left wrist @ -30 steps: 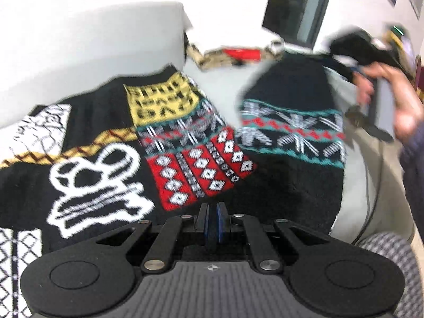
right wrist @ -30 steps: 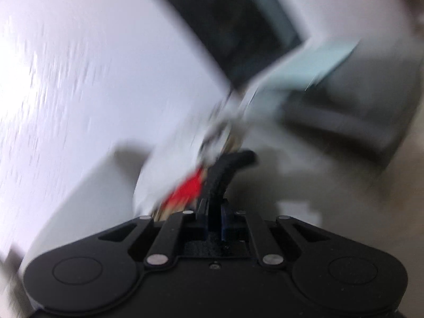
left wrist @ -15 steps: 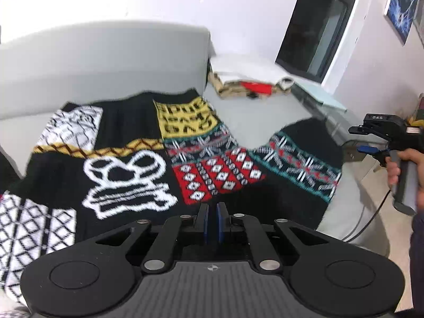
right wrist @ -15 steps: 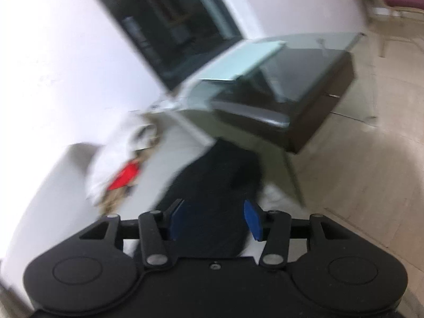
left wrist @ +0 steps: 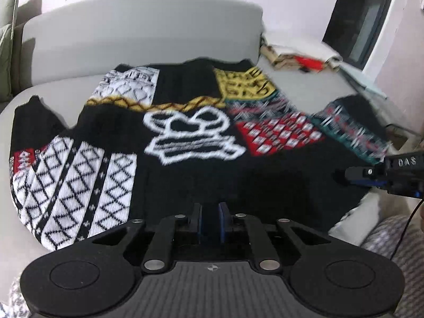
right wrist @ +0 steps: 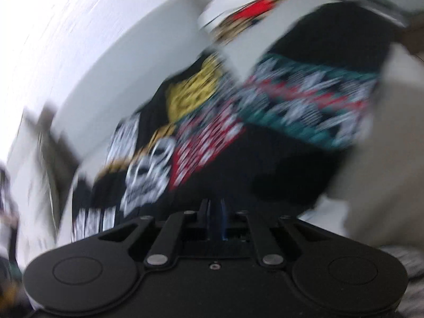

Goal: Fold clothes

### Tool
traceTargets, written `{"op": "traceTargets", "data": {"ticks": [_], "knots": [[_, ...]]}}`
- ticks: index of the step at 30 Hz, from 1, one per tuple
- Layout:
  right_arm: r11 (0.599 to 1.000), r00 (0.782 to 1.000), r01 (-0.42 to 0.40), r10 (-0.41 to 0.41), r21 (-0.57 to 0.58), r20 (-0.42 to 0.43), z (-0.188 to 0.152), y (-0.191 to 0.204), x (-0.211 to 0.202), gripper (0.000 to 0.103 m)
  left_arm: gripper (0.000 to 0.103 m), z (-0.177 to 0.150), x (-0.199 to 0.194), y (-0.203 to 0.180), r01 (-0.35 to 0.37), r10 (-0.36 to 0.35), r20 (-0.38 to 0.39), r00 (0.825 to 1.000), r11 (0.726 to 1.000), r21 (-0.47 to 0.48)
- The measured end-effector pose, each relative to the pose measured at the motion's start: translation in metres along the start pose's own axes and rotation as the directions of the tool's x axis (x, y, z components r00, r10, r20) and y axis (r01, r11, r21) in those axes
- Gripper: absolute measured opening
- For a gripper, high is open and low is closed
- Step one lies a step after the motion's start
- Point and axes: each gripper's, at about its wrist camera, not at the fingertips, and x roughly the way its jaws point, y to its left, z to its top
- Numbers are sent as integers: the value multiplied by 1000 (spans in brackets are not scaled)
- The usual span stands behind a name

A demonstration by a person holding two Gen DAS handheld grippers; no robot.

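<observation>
One grey sofa [left wrist: 137, 34] filled most of both views, its backrest curving behind and its seat carrying the work. Spread flat across that seat lay one black patterned sweater [left wrist: 201, 169], front up, with a white skull-like motif at the chest, a yellow block near the collar, a red diamond patch beside it, and white lattice panels on the sleeve toward the left; the other sleeve, banded in teal, red and white, stretched toward the sofa's right edge. Beyond the sofa's far end sat one small pile of folded items [left wrist: 299, 58], pale with a red piece showing, and one dark window [left wrist: 355, 23] stood in the white wall behind it. Two grippers were in view. The left gripper [left wrist: 210, 222] hovered low over the sweater's near hem with a narrow gap between its blue-padded fingers and nothing between them. The right gripper [right wrist: 216, 218] sat just over the black hem too, its fingers drawn nearly together, but the right wrist view was badly smeared and I could not tell whether any cloth was pinched there.
</observation>
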Motion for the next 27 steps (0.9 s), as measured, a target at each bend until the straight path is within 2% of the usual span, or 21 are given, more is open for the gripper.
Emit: {"op": "traceTargets", "data": {"ticks": [2, 5, 7, 9, 11, 13, 14, 15, 16, 17, 18, 19, 20, 22, 24, 27], "knots": [[996, 1000, -7, 4, -84, -31, -6, 20, 17, 10, 10, -8, 7, -4, -8, 9, -16, 1000, 999, 32], [965, 994, 61, -81, -253, -69, -28, 46, 40, 10, 7, -20, 18, -10, -20, 23, -39, 999, 997, 80], [943, 991, 88, -116, -321, -71, -48, 45, 44, 8, 7, -28, 26, -14, -27, 33, -54, 998, 993, 111], [932, 988, 103, -136, -347, -72, -51, 44, 45, 6, 7, -25, 26, -3, 4, 0, -66, 998, 998, 65], [943, 983, 110, -150, -315, -106, -40, 47, 45, 6, 8, -21, 25, 9, 41, -40, -75, 996, 999, 6], [957, 981, 101, -141, -270, -131, -23, 58, 32, 9, 8, -20, 14, 37, 22, -24, -34, 999, 998, -62], [962, 989, 68, -99, -266, -106, -18, 66, 20, 11, 9, -19, 8, 51, 9, -10, -11, 1000, 995, -98], [964, 996, 26, -46, -264, -70, -13, 77, 3, 14, 10, -19, 1, 66, -2, 4, 12, 1000, 991, -133], [965, 999, -13, 3, -262, -39, -8, 87, -12, 25, 13, -18, -5, 81, -13, 18, 34, 999, 986, -169], [963, 999, -45, 44, -265, -9, -4, 98, -26, 37, 23, -18, -11, 96, -22, 34, 55, 998, 979, -205], [959, 997, -65, 73, -276, 19, -1, 108, -37, 42, 31, -17, -17, 110, -31, 50, 76, 996, 970, -240], [956, 994, -84, 99, -282, 41, 2, 118, -45, 56, 46, -17, -23, 125, -39, 68, 96, 993, 960, -276], [954, 991, -102, 122, -280, 55, 5, 126, -48, 72, 48, -16, -29, 140, -45, 85, 116, 990, 949, -311], [951, 983, -139, 166, -274, 77, 10, 142, -52, 90, 49, -15, -41, 169, -56, 123, 153, 981, 923, -380], [958, 982, -160, 179, -239, 60, 15, 151, -35, 92, 47, -14, -54, 198, -63, 162, 186, 969, 892, -448], [967, 982, -185, 190, -173, 8, 22, 164, -5, 87, 45, -12, -72, 243, -66, 225, 230, 947, 835, -546]]}}
